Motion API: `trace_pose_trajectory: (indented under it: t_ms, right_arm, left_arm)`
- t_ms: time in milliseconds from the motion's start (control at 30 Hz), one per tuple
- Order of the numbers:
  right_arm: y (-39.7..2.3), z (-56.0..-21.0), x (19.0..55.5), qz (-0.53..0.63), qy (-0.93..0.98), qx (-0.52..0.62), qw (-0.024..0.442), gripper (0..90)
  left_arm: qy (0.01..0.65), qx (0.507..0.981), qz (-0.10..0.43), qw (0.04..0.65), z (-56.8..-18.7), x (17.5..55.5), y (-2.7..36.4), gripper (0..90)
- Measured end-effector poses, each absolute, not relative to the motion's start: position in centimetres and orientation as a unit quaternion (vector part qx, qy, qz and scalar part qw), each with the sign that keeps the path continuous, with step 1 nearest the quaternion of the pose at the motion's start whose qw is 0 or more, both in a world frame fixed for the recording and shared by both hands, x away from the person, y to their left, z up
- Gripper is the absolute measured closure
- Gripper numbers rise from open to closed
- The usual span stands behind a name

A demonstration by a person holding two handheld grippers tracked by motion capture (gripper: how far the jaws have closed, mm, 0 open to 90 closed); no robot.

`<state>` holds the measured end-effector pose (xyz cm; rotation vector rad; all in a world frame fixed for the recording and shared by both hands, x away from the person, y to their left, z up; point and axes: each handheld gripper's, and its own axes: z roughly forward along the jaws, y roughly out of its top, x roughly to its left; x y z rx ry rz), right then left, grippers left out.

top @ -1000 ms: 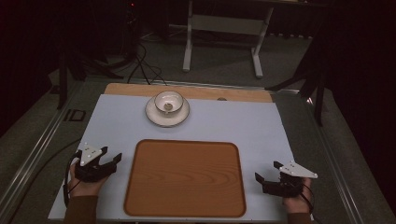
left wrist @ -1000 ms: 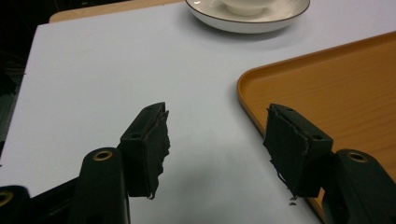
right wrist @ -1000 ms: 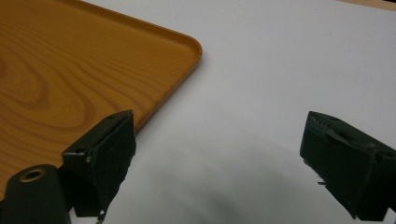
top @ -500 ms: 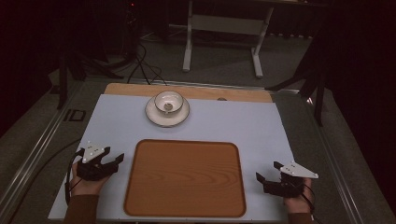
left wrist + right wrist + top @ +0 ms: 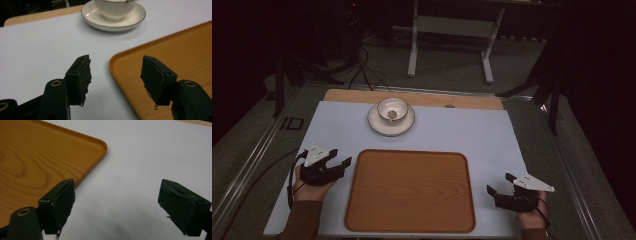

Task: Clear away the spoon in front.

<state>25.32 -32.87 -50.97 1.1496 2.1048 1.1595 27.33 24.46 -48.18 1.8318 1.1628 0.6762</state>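
High view is showing the wood-grain tray (image 5: 410,192) with rounded corners lying flat between left tongs (image 5: 338,165) and right tongs (image 5: 499,184), both gaping apart, holding nothing.

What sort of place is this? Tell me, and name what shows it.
Probably a lab or studio set up for recording: a table under a pale sheet on a dark floor, trailing cables, and a metal stand behind. A cup and saucer and wooden tray look staged.

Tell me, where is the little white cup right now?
In the high view the cup sits on its saucer at the table's far side, beyond the wooden tray.
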Motion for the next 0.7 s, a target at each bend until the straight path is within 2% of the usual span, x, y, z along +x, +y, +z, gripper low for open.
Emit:
trace_pose_trajectory:
  t_ms: [700]
  right_arm:
    - [-32.8,-51.0,25.3,0.425,0.771,0.417,0.227,14.0]
  left_arm:
    - [0.422,0.756,0.282,0.413,-45.7,31.1,21.6,41.0]
